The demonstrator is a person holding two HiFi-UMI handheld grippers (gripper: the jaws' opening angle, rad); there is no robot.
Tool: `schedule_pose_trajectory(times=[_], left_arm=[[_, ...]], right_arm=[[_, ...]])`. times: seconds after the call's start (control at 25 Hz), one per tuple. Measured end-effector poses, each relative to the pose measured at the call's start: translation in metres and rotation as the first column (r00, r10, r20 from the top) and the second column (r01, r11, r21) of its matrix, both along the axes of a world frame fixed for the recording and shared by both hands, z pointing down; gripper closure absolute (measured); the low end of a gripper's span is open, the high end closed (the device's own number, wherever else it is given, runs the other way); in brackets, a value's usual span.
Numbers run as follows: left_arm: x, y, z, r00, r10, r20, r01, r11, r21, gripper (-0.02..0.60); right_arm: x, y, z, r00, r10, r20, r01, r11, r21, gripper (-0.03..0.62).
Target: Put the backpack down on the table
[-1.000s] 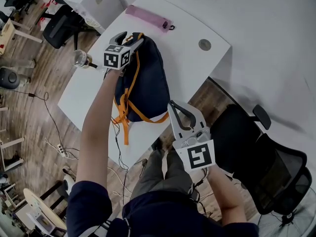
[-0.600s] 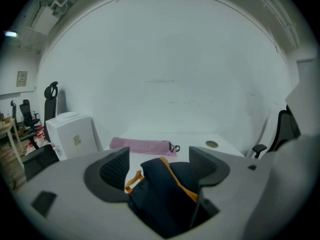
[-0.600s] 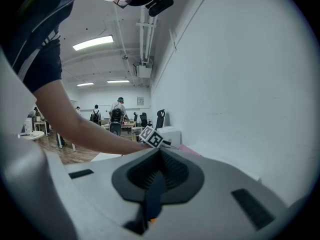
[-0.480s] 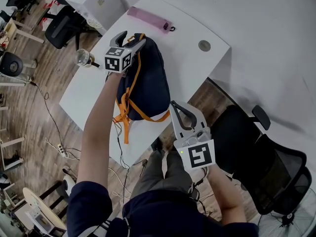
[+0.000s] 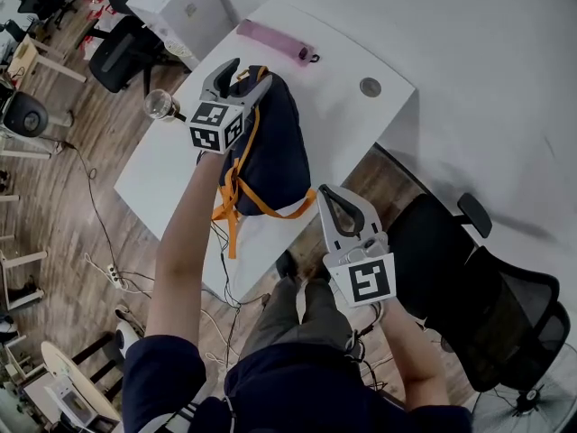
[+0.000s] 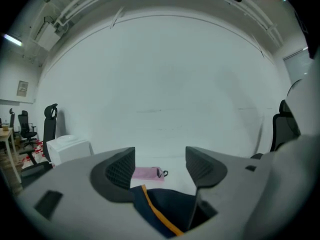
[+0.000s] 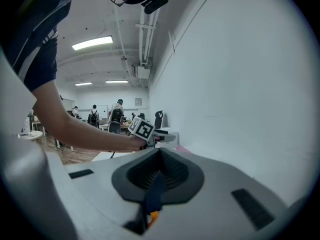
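Backpack (image 5: 270, 152) on the counter (image 5: 347, 129) judged soft and floppy, best taken by its strap (image 7: 154, 194): right claw (image 5: 335, 198) pinches it, left claw (image 5: 245, 72), wide though just narrowing, holds nothing.

In the head view, the left edge of the backpack (image 5: 275, 147) is covered by a forearm (image 5: 189, 233), and the office chair (image 5: 491, 307) at lower right is cut by the frame edge. In the right gripper view, the strap (image 7: 154, 191) pinched in the right tool (image 7: 160, 156) is lost beneath the jaws; distant people (image 7: 117, 115) are too small to be told.
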State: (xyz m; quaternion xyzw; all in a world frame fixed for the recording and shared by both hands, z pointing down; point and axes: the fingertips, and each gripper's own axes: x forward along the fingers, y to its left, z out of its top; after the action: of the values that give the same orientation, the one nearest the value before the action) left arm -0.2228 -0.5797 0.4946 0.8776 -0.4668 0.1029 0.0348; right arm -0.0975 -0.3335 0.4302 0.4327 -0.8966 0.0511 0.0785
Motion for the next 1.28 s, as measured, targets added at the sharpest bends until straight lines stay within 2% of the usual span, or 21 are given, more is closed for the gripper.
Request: schedule_pose_trajectory(times=[0.2, 0.36, 0.44, 0.76, 0.96, 1.28], left_arm=[[0.017, 0.037, -0.041, 0.999, 0.035, -0.004, -0.035, 0.996, 0.083, 0.322], [0.021, 0.068, -0.068, 0.999, 0.05, -0.001, -0.05, 0.989, 0.137, 0.404], [0.022, 0.083, -0.083, 0.999, 0.052, 0.0, -0.051, 0.985, 0.165, 0.451], [0.025, 0.145, -0.136, 0.999, 0.036, 0.009, -0.037, 0.966, 0.254, 0.577], [0.028, 0.183, -0.169, 0.999, 0.031, -0.019, -0.024, 0.955, 0.296, 0.578], [0.018, 0.244, -0.202, 0.998, -0.046, -0.035, 0.055, 0.945, 0.321, 0.578]], right_arm=[[0.009, 0.009, -0.008, 1.0, 0.01, 0.007, -0.01, 1.0, 0.001, 0.592], [0.017, 0.015, -0.017, 1.0, 0.023, 0.018, -0.023, 1.0, 0.008, 0.592], [0.022, 0.018, -0.022, 0.999, 0.027, 0.02, -0.028, 0.999, 0.018, 0.592], [0.034, 0.035, -0.042, 0.999, 0.032, 0.009, -0.032, 0.998, 0.059, 0.592], [0.04, 0.047, -0.054, 1.0, 0.029, -0.002, -0.029, 0.997, 0.074, 0.592], [0.047, 0.074, -0.075, 0.999, 0.034, -0.009, -0.033, 0.993, 0.11, 0.592]])
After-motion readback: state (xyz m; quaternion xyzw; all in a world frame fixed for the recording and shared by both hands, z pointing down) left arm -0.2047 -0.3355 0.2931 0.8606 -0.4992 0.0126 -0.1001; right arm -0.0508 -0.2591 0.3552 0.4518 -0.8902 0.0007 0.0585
